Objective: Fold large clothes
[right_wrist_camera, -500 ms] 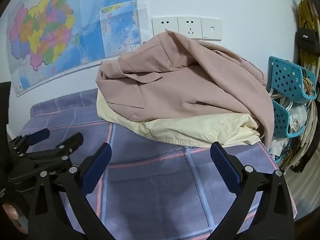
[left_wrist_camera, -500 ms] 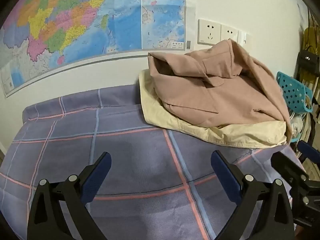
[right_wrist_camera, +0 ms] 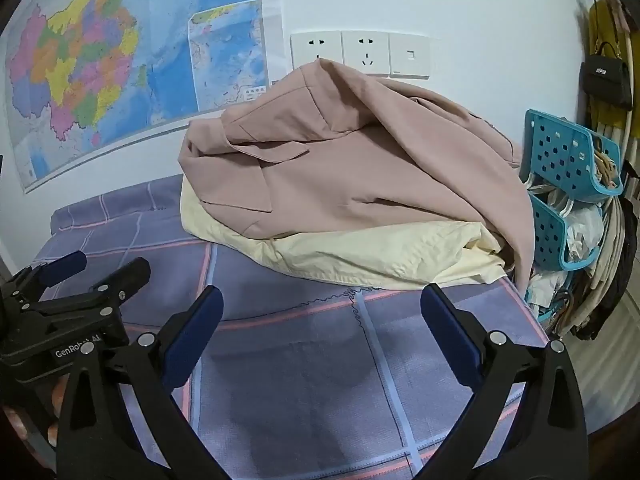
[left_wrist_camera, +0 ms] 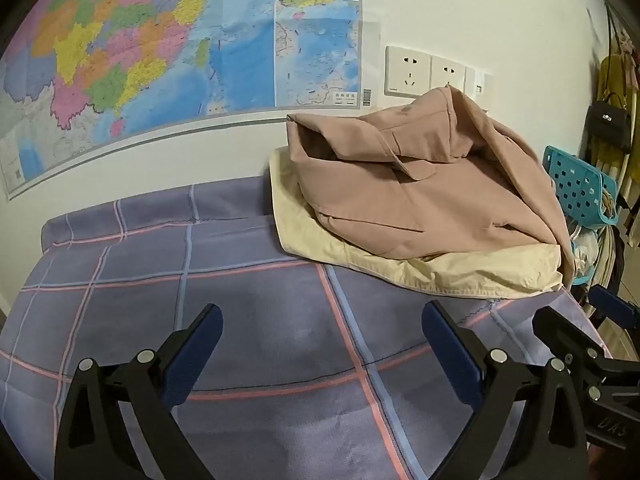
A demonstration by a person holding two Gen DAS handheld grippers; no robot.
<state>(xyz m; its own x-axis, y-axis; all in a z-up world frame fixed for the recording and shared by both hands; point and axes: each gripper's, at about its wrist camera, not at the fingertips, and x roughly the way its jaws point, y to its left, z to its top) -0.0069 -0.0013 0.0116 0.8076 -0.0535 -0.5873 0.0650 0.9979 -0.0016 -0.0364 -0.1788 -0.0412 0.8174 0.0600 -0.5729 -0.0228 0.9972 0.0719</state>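
A dusty pink jacket [left_wrist_camera: 420, 184] [right_wrist_camera: 360, 168] lies rumpled on top of a pale yellow garment [left_wrist_camera: 400, 268] [right_wrist_camera: 360, 252], piled at the far right of a bed with a purple checked cover [left_wrist_camera: 240, 300] [right_wrist_camera: 304, 360]. My left gripper [left_wrist_camera: 322, 320] hovers open over bare cover, short of the pile. My right gripper [right_wrist_camera: 320, 300] is open too, just in front of the yellow garment's near edge. Nothing sits between either pair of fingers. Each gripper shows at the edge of the other's view.
A large coloured map [left_wrist_camera: 180, 52] and wall sockets [right_wrist_camera: 360, 54] hang behind the bed. To the right stand blue perforated baskets [right_wrist_camera: 568, 160] with bags, and a black handbag [right_wrist_camera: 606, 76] hangs above. The bed's right edge drops off near the baskets.
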